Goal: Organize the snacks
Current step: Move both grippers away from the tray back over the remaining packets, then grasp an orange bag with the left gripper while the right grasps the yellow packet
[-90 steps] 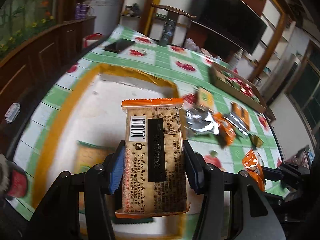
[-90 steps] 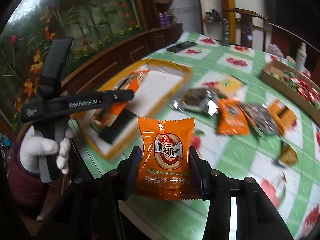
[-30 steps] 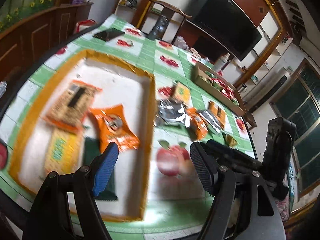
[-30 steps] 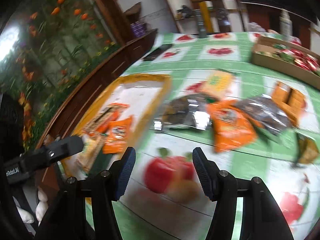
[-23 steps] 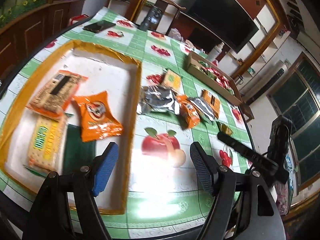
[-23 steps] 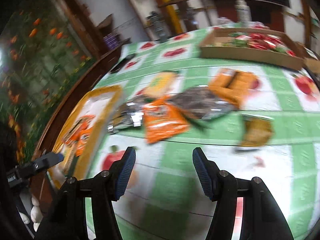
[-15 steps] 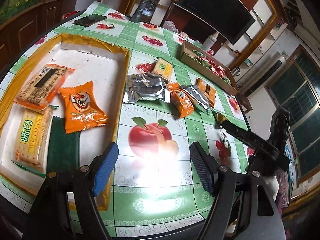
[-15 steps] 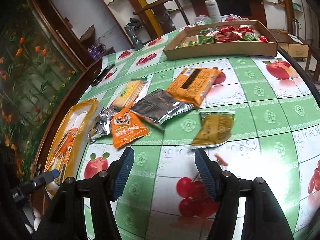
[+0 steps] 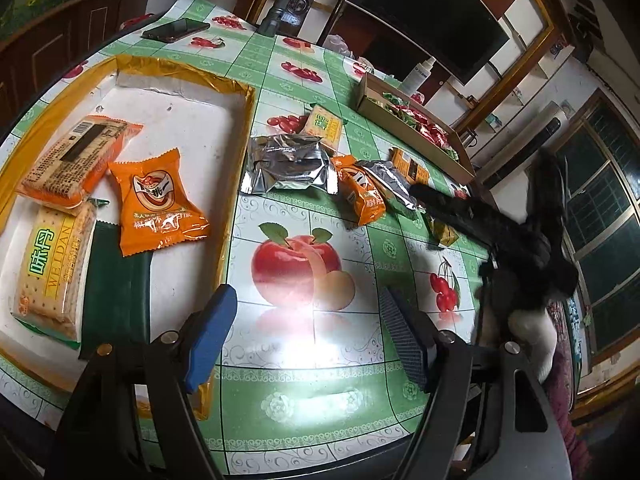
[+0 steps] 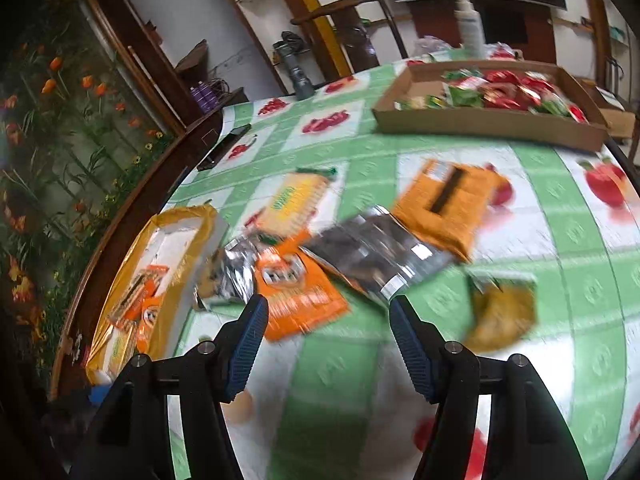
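Observation:
A gold-rimmed white tray [image 9: 244, 128] at the left holds an orange snack bag [image 9: 154, 202], a cracker pack [image 9: 76, 158], a yellow biscuit pack [image 9: 50, 264] and a dark green pack [image 9: 114, 284]. Loose snacks lie mid-table: a silver pouch [image 9: 288, 164], an orange bag [image 9: 362, 196], another silver pouch [image 10: 372, 258], an orange pack [image 10: 448, 204], a yellow pack [image 10: 296, 198] and an olive packet [image 10: 502, 312]. My left gripper [image 9: 306, 334] is open and empty above the apple print. My right gripper [image 10: 326, 346] is open and empty, close over the orange bag [image 10: 298, 294].
A cardboard box of red and green sweets [image 10: 492, 118] stands at the far right. A phone [image 9: 176, 30] and a dark flask [image 9: 276, 10] are at the far edge. A spray bottle [image 10: 468, 20] stands behind the box. The right gripper's body [image 9: 500, 228] shows in the left view.
Both grippers let go of their snacks, now lying in the tray. The left gripper drew back and rose. The right gripper swung right, then closed in on the loose pile.

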Demonstrator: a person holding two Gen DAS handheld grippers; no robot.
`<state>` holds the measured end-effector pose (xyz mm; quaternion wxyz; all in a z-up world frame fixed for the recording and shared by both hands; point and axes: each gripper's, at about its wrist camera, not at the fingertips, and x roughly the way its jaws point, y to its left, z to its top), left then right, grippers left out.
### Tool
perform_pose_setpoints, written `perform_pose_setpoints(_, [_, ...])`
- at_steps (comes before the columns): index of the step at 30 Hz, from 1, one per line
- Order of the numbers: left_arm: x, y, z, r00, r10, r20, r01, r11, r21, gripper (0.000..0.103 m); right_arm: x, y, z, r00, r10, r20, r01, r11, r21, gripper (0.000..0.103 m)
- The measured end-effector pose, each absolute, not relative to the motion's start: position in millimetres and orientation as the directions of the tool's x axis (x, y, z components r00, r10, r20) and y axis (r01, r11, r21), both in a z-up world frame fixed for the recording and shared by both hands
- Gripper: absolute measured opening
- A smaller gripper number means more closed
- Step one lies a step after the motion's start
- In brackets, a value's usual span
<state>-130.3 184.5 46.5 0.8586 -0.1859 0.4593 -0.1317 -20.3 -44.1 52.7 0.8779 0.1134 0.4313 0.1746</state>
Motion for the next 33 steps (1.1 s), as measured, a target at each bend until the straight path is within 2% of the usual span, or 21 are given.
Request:
perform_pose_setpoints(7, [-129,189,45,0.539,-0.41,-0.736,0.061,0.89,-0.452,0.074,27,4,50,0.546,0.369,-0.753,-0.255,0.928,0.27,0.065])
perform_pose_setpoints(10, [-129,189,45,0.537,-0.414,-0.735,0.069,0.89,-0.451,0.074,43,18,36,0.521,0.312,-0.794,-0.249,0.946,0.209,0.058])
perform_pose_setpoints(12, [-129,190,45,0.535,-0.418,-0.735,0.071,0.889,-0.453,0.074,45,25,31,0.53,0.27,-0.804,-0.261,0.954,0.148,0.045])
perform_pose_setpoints(17, [-127,190,44,0.53,-0.427,-0.732,0.072,0.883,-0.463,0.074,30,31,27,0.526,0.196,-0.827,-0.283,0.958,0.047,0.043])
perform_pose_setpoints(24, [-128,183,44,0.524,-0.431,-0.735,0.082,0.884,-0.46,0.074,1,8,15,0.462,0.25,-0.851,-0.261,0.955,0.138,0.043])
perform_pose_setpoints(30, [-131,175,47,0.519,-0.435,-0.736,0.103,0.886,-0.452,0.074,-30,-11,18,0.434,0.272,-0.859,-0.274,0.948,0.162,0.044])
perform_pose_setpoints(33, [-133,169,49,0.514,-0.437,-0.738,0.12,0.889,-0.442,0.074,-43,-36,28,0.437,0.345,-0.83,-0.259,0.933,0.251,0.046])
